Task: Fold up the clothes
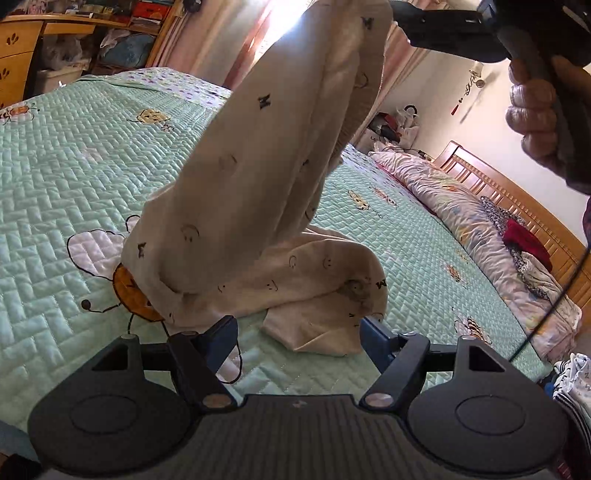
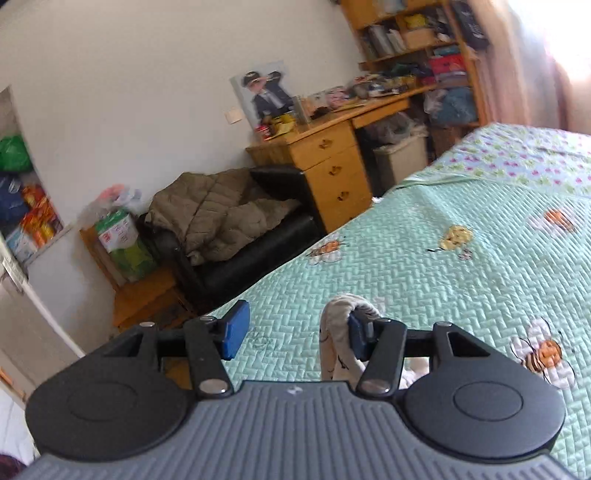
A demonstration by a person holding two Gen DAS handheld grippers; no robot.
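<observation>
A cream garment printed with small smiley faces and letters hangs from high up down to the green quilted bedspread, its lower part bunched on the bed. My left gripper is open and empty just in front of the bunched hem. My right gripper is open, with a fold of the garment draped over its right finger. In the left wrist view the right gripper's body shows at the top, with the cloth hanging beside it.
A rolled floral duvet and a pile of clothes lie along the wooden headboard. A wooden desk, a black armchair with a coat and shelves stand beyond the bed's edge.
</observation>
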